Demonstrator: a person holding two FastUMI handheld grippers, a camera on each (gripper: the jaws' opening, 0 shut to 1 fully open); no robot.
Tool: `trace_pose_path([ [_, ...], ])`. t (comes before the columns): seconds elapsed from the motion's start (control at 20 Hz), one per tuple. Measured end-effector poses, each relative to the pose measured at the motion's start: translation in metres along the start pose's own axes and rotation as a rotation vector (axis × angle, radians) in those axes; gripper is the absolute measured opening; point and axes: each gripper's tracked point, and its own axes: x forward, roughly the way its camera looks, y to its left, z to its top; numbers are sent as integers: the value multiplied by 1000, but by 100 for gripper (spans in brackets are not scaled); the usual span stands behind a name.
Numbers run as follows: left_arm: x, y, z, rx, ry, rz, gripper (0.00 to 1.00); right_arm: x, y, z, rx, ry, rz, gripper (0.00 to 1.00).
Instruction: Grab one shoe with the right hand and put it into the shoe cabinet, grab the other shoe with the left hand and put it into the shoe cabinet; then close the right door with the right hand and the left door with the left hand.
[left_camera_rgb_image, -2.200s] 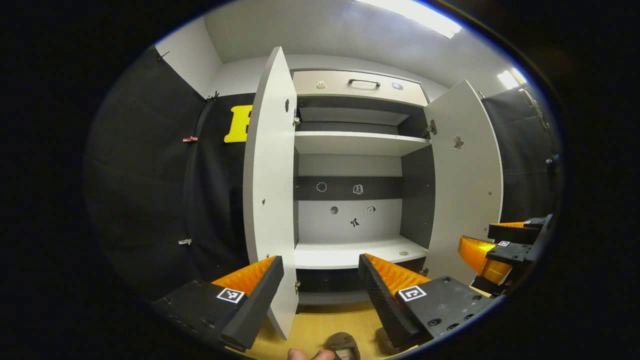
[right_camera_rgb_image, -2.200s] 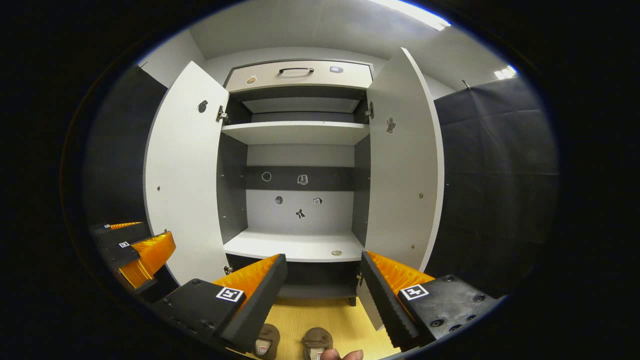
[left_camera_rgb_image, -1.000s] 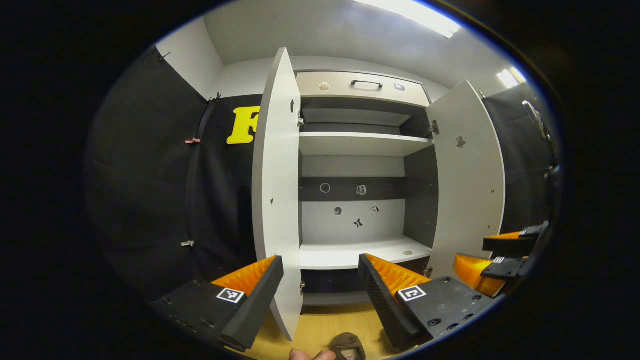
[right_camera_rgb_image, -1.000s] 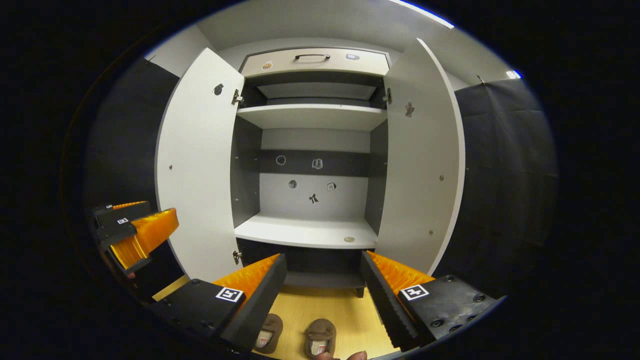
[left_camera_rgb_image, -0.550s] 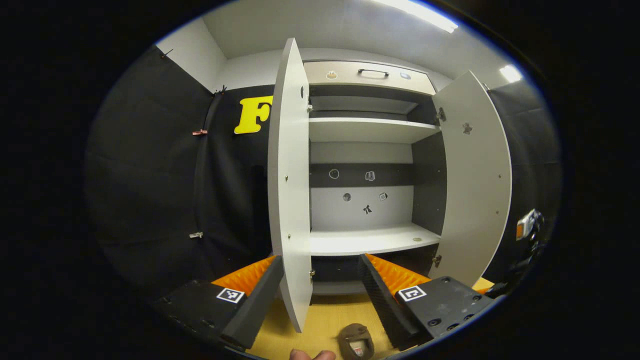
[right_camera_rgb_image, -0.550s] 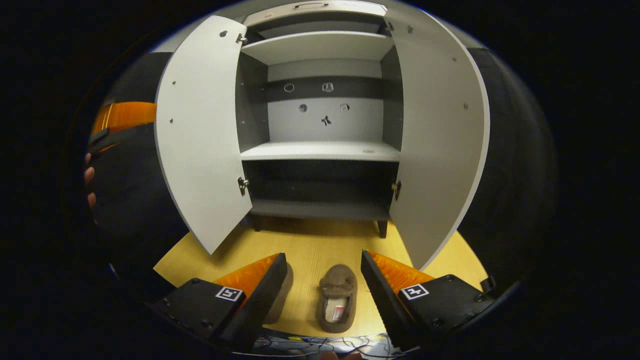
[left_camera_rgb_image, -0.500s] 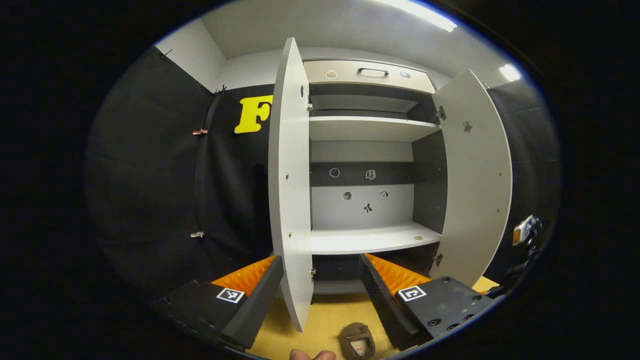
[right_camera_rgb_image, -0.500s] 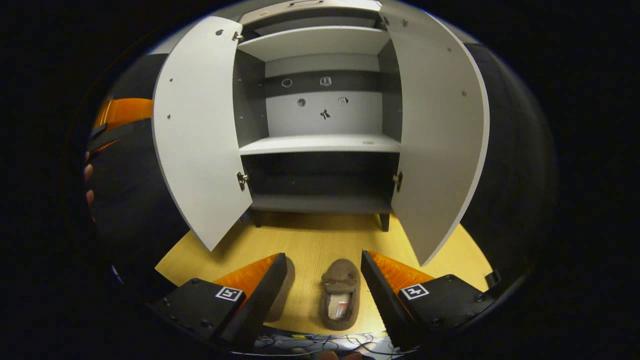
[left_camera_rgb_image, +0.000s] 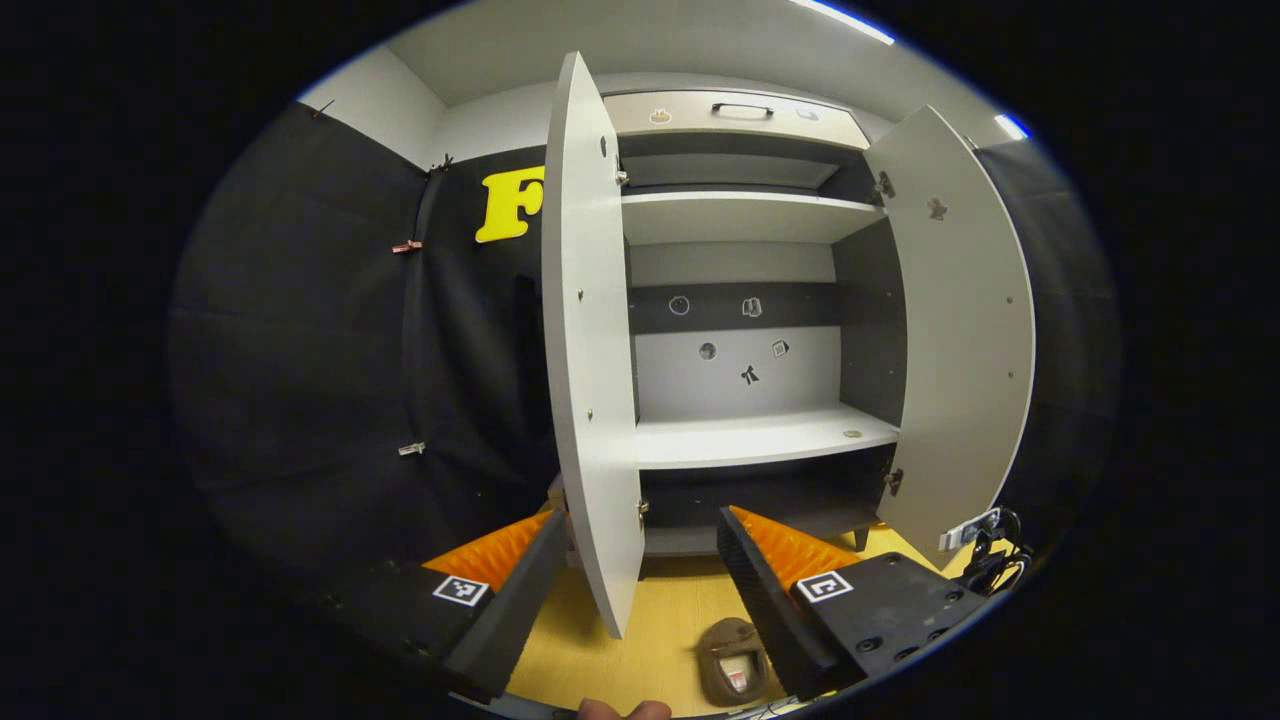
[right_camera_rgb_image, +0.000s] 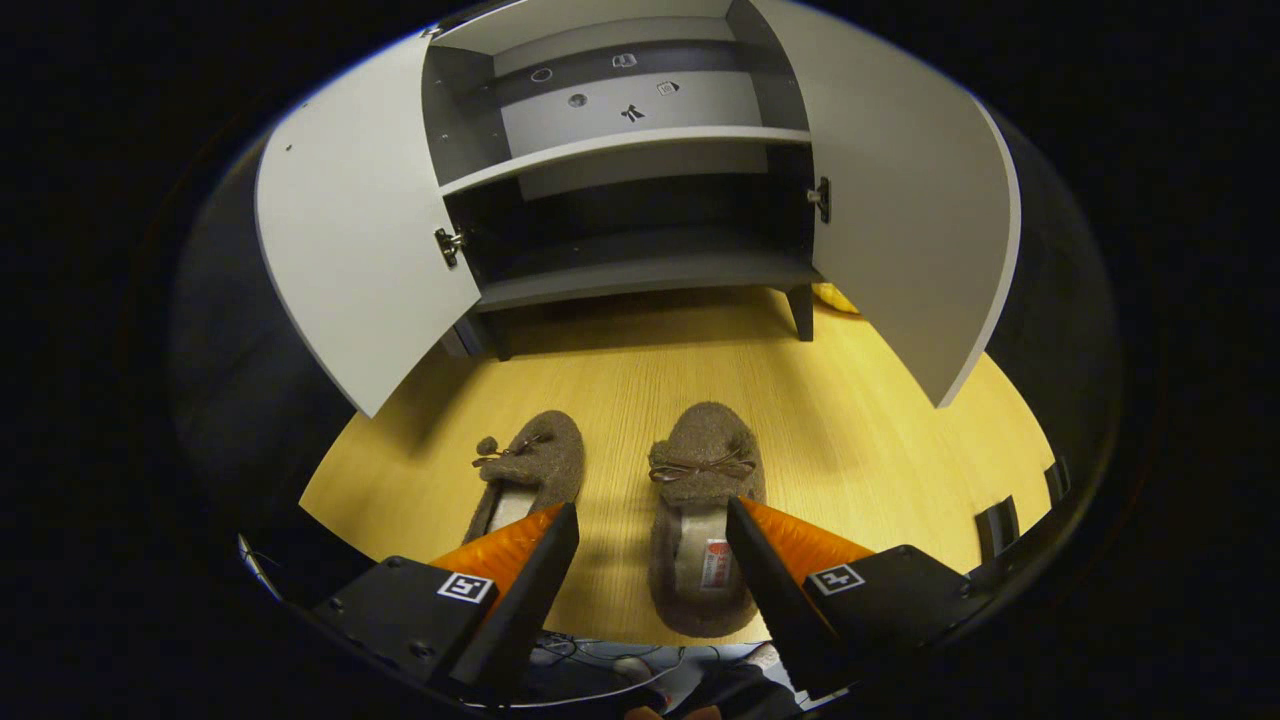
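Right gripper (right_camera_rgb_image: 650, 530) hangs over the floor (right_camera_rgb_image: 850, 400) with fingers released, spread above the right shoe (right_camera_rgb_image: 705, 500); no contact is seen. The left shoe (right_camera_rgb_image: 530, 470) lies just beside it, both toes toward the cabinet (right_camera_rgb_image: 640, 270). Left gripper (left_camera_rgb_image: 640, 545) is held higher, fingers released and empty, facing the left door (left_camera_rgb_image: 590, 340) edge-on. Both doors stand open; the right door (left_camera_rgb_image: 960, 320) is swung wide.

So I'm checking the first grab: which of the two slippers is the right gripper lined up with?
The right slipper, the one with the flat bow: it lies between the open right gripper. The left slipper, with pom-poms, sits outside its left finger.
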Motion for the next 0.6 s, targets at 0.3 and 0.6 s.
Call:
trace_pose_path([
  [0.3,3,13,-9,-5,19,41,95,50,2,-31,4,60,-8,93],
  [0.6,6,26,-28,8,67,68,94,98,-8,-17,0,9,-92,65],
])
